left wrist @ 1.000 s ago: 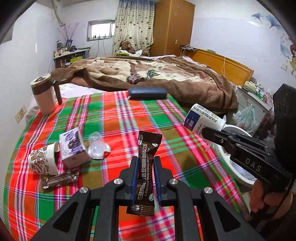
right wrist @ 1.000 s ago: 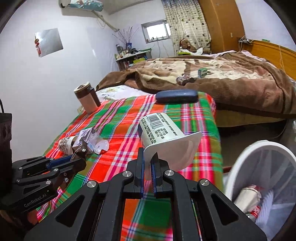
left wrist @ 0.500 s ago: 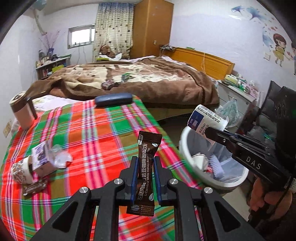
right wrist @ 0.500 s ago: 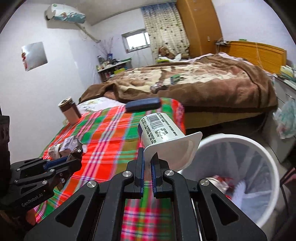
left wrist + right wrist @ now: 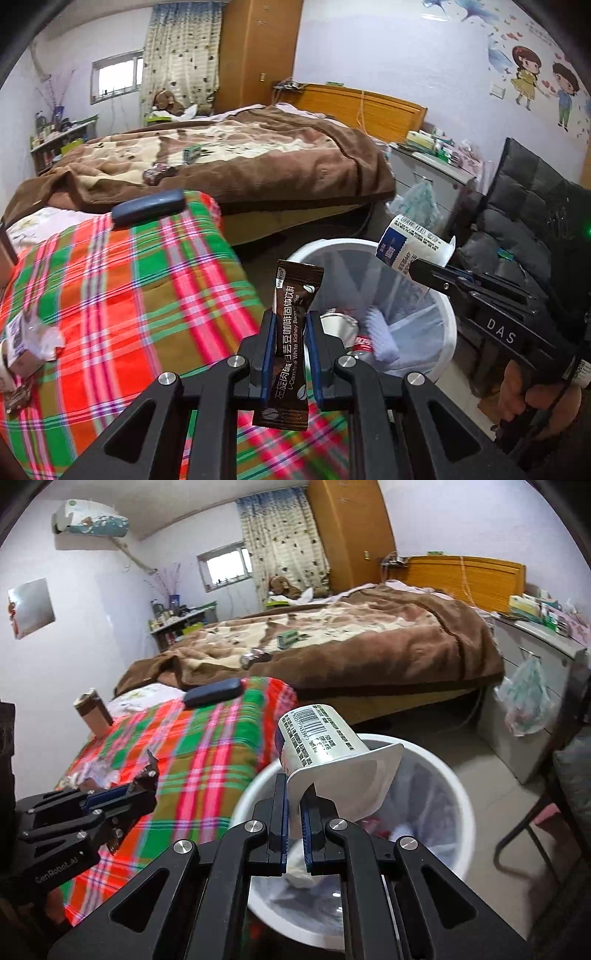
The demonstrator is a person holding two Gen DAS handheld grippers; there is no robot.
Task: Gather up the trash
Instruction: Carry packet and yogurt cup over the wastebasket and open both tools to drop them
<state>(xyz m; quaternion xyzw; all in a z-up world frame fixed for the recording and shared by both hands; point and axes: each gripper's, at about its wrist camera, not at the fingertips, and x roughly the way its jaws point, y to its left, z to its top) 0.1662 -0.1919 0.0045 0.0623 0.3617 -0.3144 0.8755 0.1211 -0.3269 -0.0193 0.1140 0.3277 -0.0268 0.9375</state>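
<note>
Carrying trash to the bin: left claw (image 5: 290, 325) is clenched on a brown coffee sachet (image 5: 291, 325), pinched mid-length so it stands upright and clear of the plaid bedspread (image 5: 122, 280). Right claw (image 5: 293, 805) grips a white yogurt cup (image 5: 332, 749) by its rim, mouth tilted toward the camera, body over the white trash bin (image 5: 463, 812), likely for a straight drop. Sachet sits at the bin's near-left edge, not clearly over the opening. Bin already holds trash. More litter (image 5: 26, 339) lies far left on the bedspread, so the task looks unfinished.

Brown sachet (image 5: 291, 332) upright; white cup (image 5: 325, 749) tilted above bin (image 5: 458, 812).
</note>
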